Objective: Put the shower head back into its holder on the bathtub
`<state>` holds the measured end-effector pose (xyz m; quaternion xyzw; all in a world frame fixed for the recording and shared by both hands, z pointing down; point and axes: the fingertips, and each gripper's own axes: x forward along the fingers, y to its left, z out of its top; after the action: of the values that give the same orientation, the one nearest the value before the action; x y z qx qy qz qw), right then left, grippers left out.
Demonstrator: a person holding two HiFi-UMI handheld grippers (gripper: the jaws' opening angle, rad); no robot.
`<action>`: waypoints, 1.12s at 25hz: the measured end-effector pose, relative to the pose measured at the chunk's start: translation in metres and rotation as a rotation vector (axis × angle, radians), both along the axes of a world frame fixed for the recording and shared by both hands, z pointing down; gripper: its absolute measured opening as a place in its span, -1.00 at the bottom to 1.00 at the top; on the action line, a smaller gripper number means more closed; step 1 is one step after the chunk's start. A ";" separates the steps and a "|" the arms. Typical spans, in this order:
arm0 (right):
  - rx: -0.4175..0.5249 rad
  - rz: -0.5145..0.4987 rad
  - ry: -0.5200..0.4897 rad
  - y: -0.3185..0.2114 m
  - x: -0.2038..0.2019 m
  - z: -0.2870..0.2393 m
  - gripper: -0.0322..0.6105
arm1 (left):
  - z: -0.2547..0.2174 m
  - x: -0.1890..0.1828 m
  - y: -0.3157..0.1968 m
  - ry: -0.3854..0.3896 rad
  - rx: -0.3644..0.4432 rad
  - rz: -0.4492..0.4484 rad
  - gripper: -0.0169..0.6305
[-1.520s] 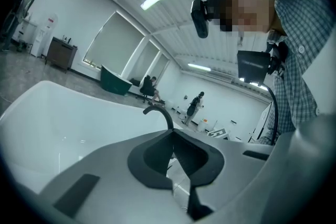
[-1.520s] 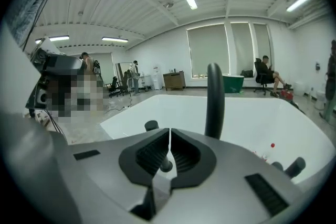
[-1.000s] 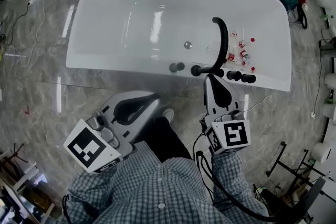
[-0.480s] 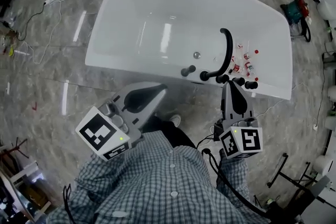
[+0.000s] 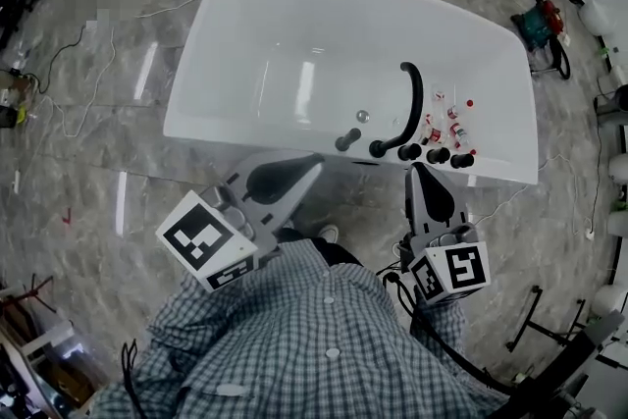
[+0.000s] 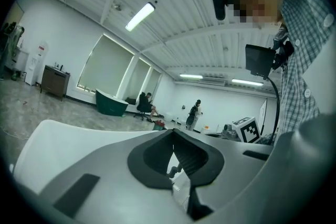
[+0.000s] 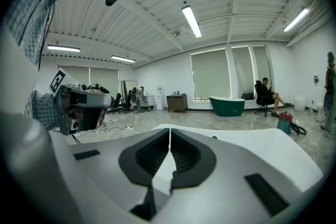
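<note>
The black shower head (image 5: pixel 416 98) arches over the bathtub (image 5: pixel 235 134), its long axis running away from the person and its near end on the near rim. That end is just ahead of the right tool (image 5: pixel 416 170), with the left tool (image 5: pixel 314 162) farther off. Both tools are pressed together and empty, and I cannot tell whether that near end already sits in its holder.

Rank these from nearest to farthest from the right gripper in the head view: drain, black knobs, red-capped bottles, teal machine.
From the right gripper:
1. The black knobs, just ahead on the near rim of the tub.
2. The red-capped bottles, inside the tub at its right end.
3. The drain, on the tub floor, to the left.
4. The teal machine, on the floor beyond the tub.
</note>
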<state>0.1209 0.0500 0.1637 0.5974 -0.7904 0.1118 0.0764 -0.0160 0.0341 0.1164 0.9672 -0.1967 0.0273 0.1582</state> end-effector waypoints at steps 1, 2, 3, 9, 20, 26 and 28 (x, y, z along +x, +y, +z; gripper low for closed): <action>0.010 -0.005 0.018 0.000 -0.003 -0.003 -0.83 | 0.000 0.000 0.000 0.002 0.003 0.003 -0.92; 0.021 -0.011 0.038 -0.001 -0.005 -0.007 -0.83 | -0.001 0.001 0.000 0.004 0.005 0.005 -0.92; 0.032 -0.017 0.051 -0.001 -0.008 -0.010 -0.83 | -0.001 0.001 0.000 0.007 0.006 0.005 -0.92; 0.066 -0.014 0.053 0.002 -0.005 -0.024 -0.83 | -0.001 0.017 0.005 0.032 0.007 0.033 -0.92; 0.069 0.011 0.008 -0.002 -0.006 -0.027 -0.84 | -0.004 0.008 0.000 0.037 0.017 0.019 -0.92; 0.070 0.031 0.032 -0.001 -0.002 -0.030 -0.84 | -0.005 0.007 -0.002 0.046 0.014 0.016 -0.92; 0.069 0.034 0.033 -0.001 -0.001 -0.030 -0.84 | -0.004 0.006 -0.002 0.047 0.013 0.016 -0.92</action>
<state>0.1198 0.0486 0.1337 0.6148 -0.7822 0.0759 0.0669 -0.0100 0.0317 0.1120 0.9701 -0.1855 0.0043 0.1563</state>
